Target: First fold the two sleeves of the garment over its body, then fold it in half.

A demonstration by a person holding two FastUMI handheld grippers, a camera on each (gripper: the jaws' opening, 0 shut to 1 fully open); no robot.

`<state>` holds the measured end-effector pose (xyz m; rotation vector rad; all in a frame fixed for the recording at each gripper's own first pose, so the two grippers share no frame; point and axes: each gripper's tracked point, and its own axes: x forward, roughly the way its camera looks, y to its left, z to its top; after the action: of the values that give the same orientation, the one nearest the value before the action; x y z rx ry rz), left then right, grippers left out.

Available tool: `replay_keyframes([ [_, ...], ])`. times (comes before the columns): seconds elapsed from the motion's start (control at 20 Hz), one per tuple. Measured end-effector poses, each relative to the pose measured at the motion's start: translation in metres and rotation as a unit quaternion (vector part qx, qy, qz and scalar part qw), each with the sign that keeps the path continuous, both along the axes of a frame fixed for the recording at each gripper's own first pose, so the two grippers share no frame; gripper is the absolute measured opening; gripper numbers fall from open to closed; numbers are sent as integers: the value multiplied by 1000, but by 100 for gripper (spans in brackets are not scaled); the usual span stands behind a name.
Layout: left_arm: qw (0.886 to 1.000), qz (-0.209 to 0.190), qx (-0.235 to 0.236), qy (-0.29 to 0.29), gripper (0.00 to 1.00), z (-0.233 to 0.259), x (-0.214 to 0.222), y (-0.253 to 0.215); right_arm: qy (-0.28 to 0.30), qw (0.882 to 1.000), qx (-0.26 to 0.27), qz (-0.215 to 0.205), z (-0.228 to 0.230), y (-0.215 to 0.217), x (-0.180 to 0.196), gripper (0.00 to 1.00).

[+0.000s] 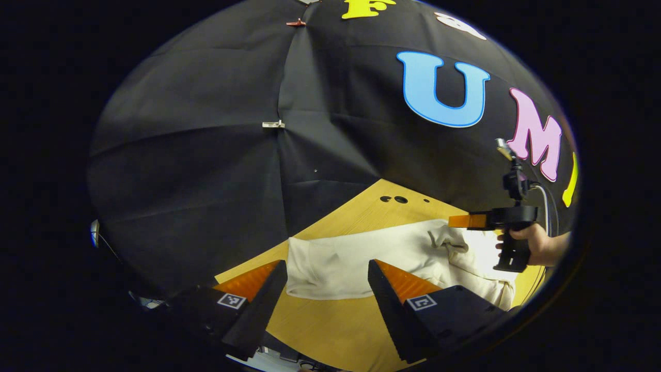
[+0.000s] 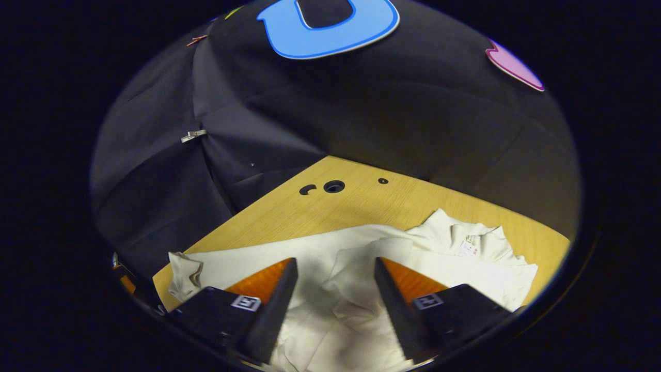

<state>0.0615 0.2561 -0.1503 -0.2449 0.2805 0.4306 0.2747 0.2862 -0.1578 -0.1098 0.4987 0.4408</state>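
A cream-white garment (image 2: 310, 248) lies spread on the wooden table (image 2: 361, 201), its collar (image 2: 465, 240) at the right and a bunched cuff (image 2: 183, 271) at the far left. One sleeve (image 2: 361, 274) lies folded over the body. My right gripper (image 2: 335, 263) hovers open over that sleeve, gripping nothing. In the left gripper view the garment (image 1: 351, 258) stretches across the table (image 1: 330, 320). My left gripper (image 1: 326, 266) stands open just in front of its near edge with nothing between its fingers. The right gripper (image 1: 496, 221), held by a hand (image 1: 542, 245), hangs over the garment's far right end.
Black cloth walls (image 1: 206, 155) close in the table on the far sides. Small round holes (image 2: 333, 186) sit in the tabletop near its back corner. Bare wood shows between the garment and the left gripper's fingers.
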Motion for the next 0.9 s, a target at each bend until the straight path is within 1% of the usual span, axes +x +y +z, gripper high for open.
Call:
replay_keyframes([
  [0.05,1000,3,-7,-1,97,-2,5,5,-7,1000,6,-8,7,-10,-10,99],
  [0.15,1000,13,-24,5,97,-13,17,20,-13,999,3,-29,20,-51,-36,97],
  [0.3,999,27,-26,21,97,-33,31,46,-20,998,-1,-60,36,-105,-63,98],
  [0.4,998,28,-31,38,97,-48,41,57,-21,996,-6,-90,46,-144,-82,98],
  [0.5,997,20,-36,62,97,-63,52,64,-22,993,5,-119,60,-177,-107,99],
  [0.65,996,8,-35,86,97,-77,74,70,-36,986,-2,-164,75,-226,-142,99],
  [0.75,994,6,-32,101,97,-88,87,78,-40,981,0,-190,85,-252,-170,99],
  [0.8,994,7,-35,107,100,-95,93,81,-43,978,-1,-205,88,-265,-183,99],
  [0.85,993,10,-40,114,97,-101,99,83,-46,974,-4,-222,91,-280,-197,99],
  [0.9,992,10,-47,119,97,-108,102,84,-48,969,-4,-242,93,-294,-213,99],
])
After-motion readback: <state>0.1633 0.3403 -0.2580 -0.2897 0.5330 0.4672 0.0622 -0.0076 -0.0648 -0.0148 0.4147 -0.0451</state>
